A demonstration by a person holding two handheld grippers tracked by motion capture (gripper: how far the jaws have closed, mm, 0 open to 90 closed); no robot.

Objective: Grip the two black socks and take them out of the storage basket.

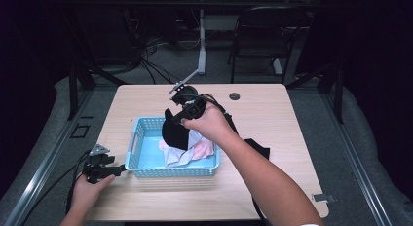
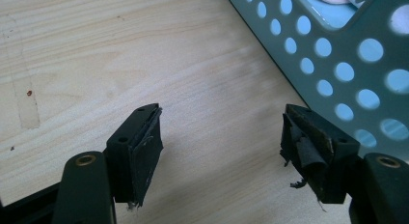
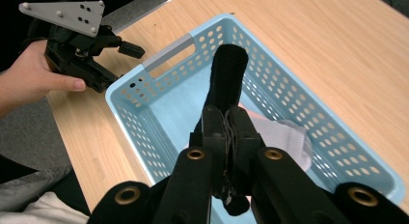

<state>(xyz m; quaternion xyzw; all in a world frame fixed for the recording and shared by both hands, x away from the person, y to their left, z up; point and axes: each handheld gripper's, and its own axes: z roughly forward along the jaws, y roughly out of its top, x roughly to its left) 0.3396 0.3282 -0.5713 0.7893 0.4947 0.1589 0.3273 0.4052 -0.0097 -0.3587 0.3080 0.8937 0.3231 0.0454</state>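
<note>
- At the lower left of the high view, the left gripper (image 1: 118,173) rests on the counter (image 1: 272,119) just beside the blue basket (image 1: 138,138), jaws wide and empty.
- At centre, the right gripper (image 1: 171,117) pinches a black sock (image 1: 174,135) hanging over the basket, above white and pink cloths (image 1: 192,150).

Dim room, one lit wooden table in the middle.
The light wood table (image 1: 272,119) sits on grey carpet (image 1: 360,153), with a round cable hole (image 1: 234,96) in its top beyond the right gripper (image 1: 176,117). Farther back, a black chair (image 1: 263,36) stands beside a white table leg (image 1: 201,46), cables (image 1: 151,55) tangle on the floor, and black curtains (image 1: 375,65) close both sides.
</note>
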